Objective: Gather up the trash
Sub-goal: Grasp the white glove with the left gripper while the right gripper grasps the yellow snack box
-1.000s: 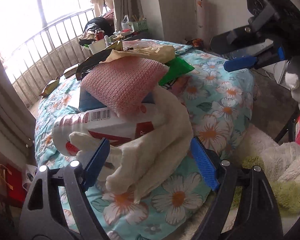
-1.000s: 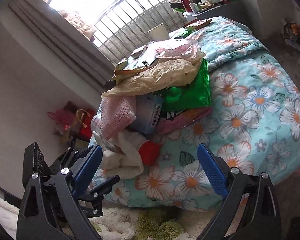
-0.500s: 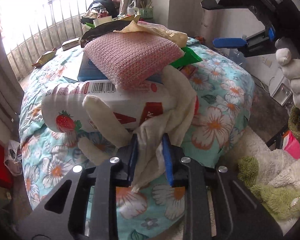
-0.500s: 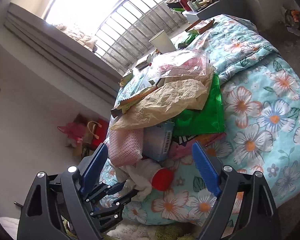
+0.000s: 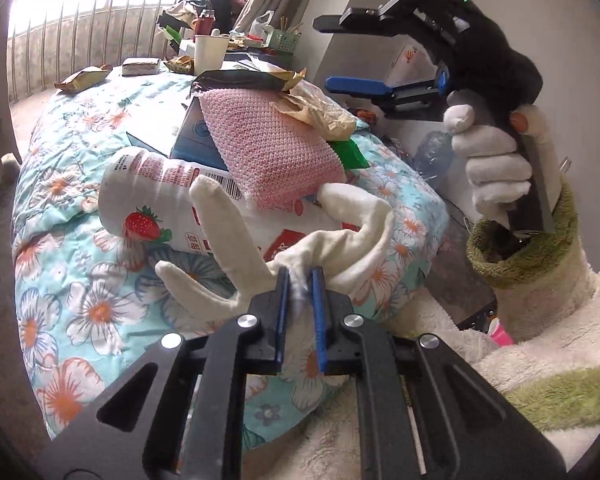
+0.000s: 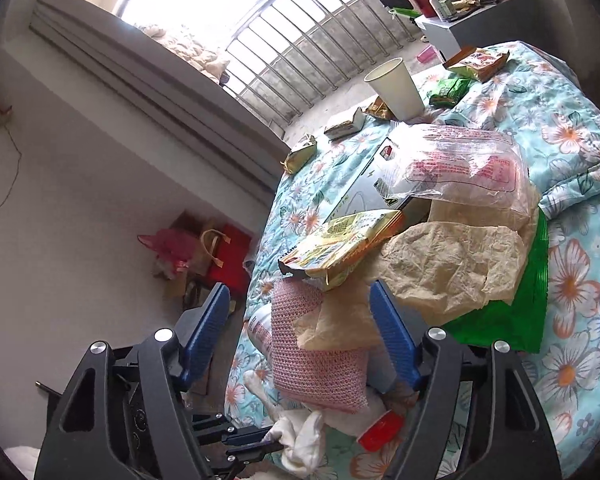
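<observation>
**Left tool has the glove, now lift it clean**

Since a second ago the left tool (image 5: 299,308) has gone from wide open around the white glove (image 5: 300,248) to pressed tight on it, and the right tool (image 6: 296,340) has swung up higher over the pile.

And there's the pinch: the blue pads bite the glove's bunched middle, its empty fingers splaying out left and right. It lies at the near edge of the bed (image 5: 60,272), draped against the white bottle with the strawberry label (image 5: 152,204), which sits under the pink mesh pad (image 5: 268,152).

The right tool hangs above the heap with its pads spread, holding nothing, with the pink pad and brown paper (image 6: 452,268) showing between them.

Best play, I'd say: pull the glove back and up, away from the bottle, slowly. One glove finger curls toward the pink pad, and a fast yank could drag the bottle off the bed's edge. The pinch looks thin, so the cloth may slip.
</observation>
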`<state>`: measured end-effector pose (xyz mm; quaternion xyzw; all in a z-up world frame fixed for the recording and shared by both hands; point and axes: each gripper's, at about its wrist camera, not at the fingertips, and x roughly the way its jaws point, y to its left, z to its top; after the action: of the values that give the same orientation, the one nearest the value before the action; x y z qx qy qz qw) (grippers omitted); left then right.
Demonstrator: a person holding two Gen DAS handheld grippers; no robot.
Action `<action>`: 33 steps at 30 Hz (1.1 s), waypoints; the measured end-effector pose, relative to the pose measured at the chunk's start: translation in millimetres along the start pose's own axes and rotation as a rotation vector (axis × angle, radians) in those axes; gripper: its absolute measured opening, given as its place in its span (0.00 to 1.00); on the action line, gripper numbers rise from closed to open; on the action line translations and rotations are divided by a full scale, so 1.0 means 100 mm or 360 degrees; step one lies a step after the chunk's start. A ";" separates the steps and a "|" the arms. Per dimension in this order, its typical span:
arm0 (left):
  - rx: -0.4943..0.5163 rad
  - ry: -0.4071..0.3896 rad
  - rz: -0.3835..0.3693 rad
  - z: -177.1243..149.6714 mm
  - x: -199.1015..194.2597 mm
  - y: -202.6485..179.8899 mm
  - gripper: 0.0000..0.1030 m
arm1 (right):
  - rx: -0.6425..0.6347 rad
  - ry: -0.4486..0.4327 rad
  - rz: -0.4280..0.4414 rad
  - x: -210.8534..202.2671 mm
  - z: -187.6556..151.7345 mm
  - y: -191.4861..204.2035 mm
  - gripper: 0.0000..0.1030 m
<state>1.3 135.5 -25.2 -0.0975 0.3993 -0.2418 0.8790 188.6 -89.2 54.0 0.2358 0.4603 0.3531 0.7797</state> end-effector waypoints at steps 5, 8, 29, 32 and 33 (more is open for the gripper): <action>-0.0055 -0.0078 -0.0017 -0.01 -0.15 0.08 0.09 | 0.0187 0.0093 -0.0031 0.28 0.14 -0.24 0.59; -0.0043 -0.0076 0.0048 -0.02 -0.15 0.11 0.09 | 0.0253 0.0136 -0.0032 0.40 0.16 -0.34 0.58; 0.0043 -0.0057 0.0165 0.04 -0.14 0.03 0.09 | 0.0345 0.0018 0.0355 0.13 0.20 -0.35 0.13; 0.0056 -0.0092 0.0163 0.04 -0.25 -0.03 0.09 | 0.0350 -0.0022 0.0425 -0.01 0.17 -0.36 0.12; 0.0057 -0.0106 0.0154 0.06 -0.29 -0.04 0.09 | 0.0352 -0.0035 0.0452 -0.06 0.15 -0.36 0.12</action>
<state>-12.3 146.2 -1.0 -0.0704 0.3697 -0.2027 0.9040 212.3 -117.5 39.6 0.3866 0.4497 0.4042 0.6963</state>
